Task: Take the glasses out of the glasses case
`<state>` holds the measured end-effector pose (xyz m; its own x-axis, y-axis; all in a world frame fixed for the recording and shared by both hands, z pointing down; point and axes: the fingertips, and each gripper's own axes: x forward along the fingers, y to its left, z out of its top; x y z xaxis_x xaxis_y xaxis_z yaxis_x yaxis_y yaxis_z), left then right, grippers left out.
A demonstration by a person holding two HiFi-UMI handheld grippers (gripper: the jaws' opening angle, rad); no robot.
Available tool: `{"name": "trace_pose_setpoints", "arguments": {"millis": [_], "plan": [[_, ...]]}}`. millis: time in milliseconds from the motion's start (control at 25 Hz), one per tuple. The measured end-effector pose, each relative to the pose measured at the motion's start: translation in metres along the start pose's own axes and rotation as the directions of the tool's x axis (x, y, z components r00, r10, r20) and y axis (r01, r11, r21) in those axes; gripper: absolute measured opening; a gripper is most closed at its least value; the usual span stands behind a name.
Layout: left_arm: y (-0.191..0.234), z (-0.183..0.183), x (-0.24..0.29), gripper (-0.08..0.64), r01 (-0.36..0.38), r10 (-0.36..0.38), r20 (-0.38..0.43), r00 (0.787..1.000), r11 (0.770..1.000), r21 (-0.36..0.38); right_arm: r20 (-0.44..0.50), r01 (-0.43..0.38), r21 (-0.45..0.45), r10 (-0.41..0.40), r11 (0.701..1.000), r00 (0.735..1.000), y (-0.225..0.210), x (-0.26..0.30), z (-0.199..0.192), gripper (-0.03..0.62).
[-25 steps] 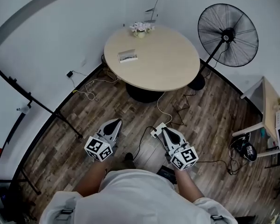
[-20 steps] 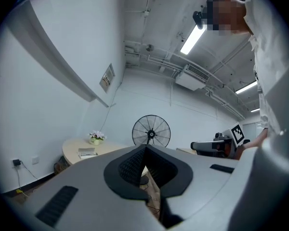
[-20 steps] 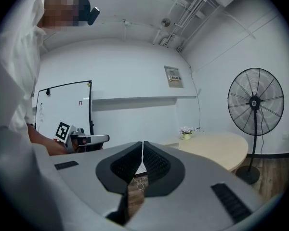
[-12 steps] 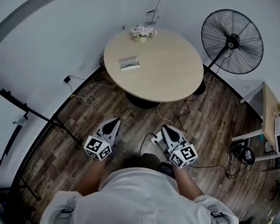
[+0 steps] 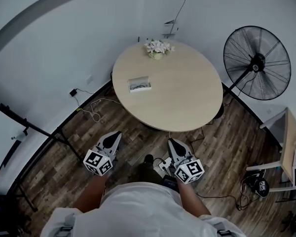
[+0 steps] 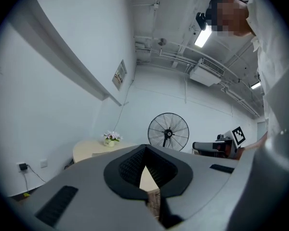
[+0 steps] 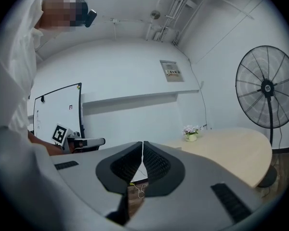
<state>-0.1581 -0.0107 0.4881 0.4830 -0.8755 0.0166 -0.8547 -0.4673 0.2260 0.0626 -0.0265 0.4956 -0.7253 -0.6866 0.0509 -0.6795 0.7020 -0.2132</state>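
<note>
The glasses case, a small pale box, lies on the left part of the round beige table, well ahead of both grippers. Whether glasses are inside it cannot be made out from here. My left gripper and right gripper hang side by side over the wooden floor, short of the table's near edge. Both are shut with nothing between the jaws. In the left gripper view the left gripper points toward the table. The right gripper likewise faces the table.
A small pot of flowers stands at the table's far edge. A large floor fan stands to the right of the table. Cables and a power strip lie on the floor by my feet. A black rail stand runs along the left.
The person has stepped toward the table, so it sits lower and nearer in the head view. Both grippers stay shut and held in front.
</note>
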Motion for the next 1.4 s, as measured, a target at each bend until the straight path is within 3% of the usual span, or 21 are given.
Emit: {"name": "trace_pose_setpoints", "arguments": {"millis": [400,680,1080,1240,1400], "plan": [[0.048,0.054,0.119,0.012,-0.074,0.072,0.043,0.996,0.997,0.028,0.047,-0.131,-0.042,0.133,0.990,0.990,-0.095,0.097,0.064,0.026],[0.072,0.062,0.169,0.012,-0.116,0.114,0.068,0.991,0.993,0.035,0.032,-0.198,-0.085,0.201,0.977,0.979,-0.140,0.146,0.078,0.026],[0.121,0.049,0.206,0.012,-0.132,0.131,0.030,0.991,0.991,0.031,-0.001,-0.199,-0.084,0.200,0.976,0.980,-0.168,0.209,0.072,0.026],[0.174,0.049,0.223,0.012,-0.134,0.133,0.026,0.991,0.991,0.029,-0.016,-0.204,-0.123,0.203,0.971,0.979,-0.173,0.254,0.069,0.026],[0.220,0.047,0.252,0.012,-0.120,0.120,0.006,0.993,0.993,-0.002,-0.045,-0.187,-0.103,0.183,0.977,0.982,-0.183,0.297,0.065,0.026]]}}
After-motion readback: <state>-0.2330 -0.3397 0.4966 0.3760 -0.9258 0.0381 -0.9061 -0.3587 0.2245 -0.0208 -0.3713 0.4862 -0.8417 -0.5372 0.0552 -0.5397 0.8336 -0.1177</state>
